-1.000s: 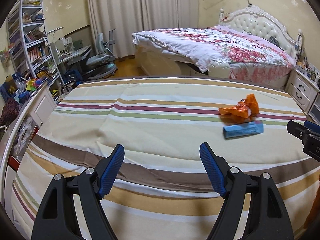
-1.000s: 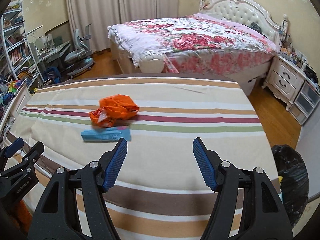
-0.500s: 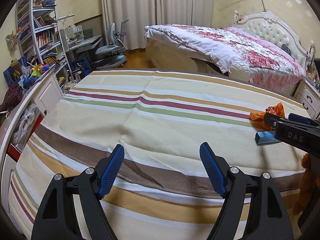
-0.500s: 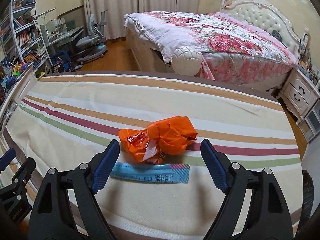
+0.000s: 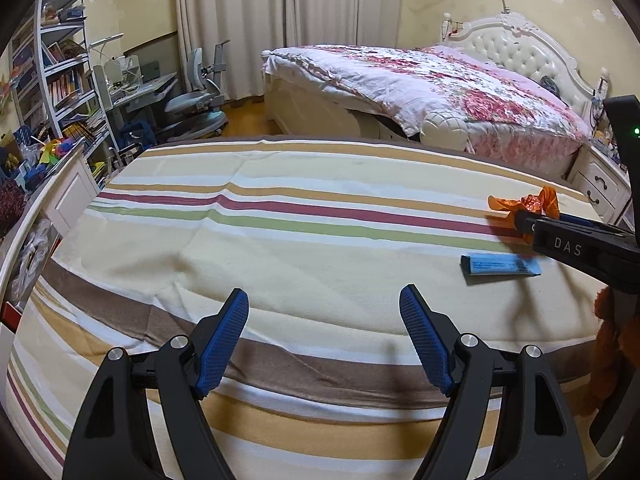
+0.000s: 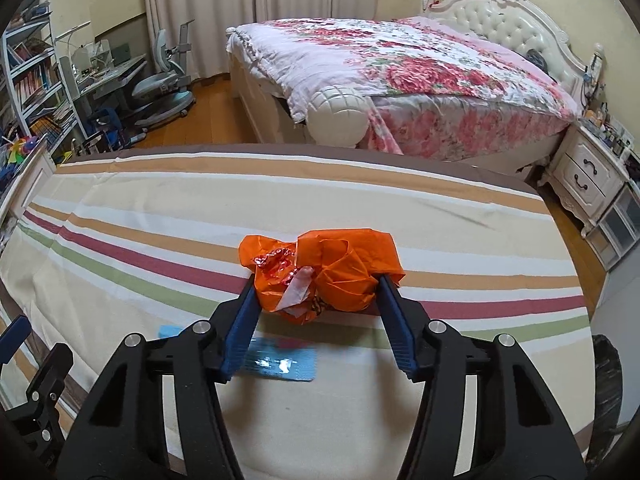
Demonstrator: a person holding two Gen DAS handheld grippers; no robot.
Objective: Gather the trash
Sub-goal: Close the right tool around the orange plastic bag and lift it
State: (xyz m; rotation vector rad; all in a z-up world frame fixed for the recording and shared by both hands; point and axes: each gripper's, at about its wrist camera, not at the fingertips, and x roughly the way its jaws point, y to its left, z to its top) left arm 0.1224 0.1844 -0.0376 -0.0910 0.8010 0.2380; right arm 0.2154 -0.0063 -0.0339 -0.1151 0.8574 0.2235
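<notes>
1. Two pieces of trash lie on the striped tablecloth: a crumpled orange wrapper and, just nearer to me, a flat blue packet.
2. My right gripper straddles the orange wrapper. Its jaws are closing, and both blue pads look to be touching the crumple's sides, left and right.
3. I judge the crumple will give under pressure, so I take it across its bulk, not by a loose edge.
4. My left gripper hangs wide open and empty over the bare cloth, well apart from both pieces; I keep it clear so the right has room.
5. A black-lined bin sits beyond the table's right edge, probably where the wrapper belongs.
</notes>
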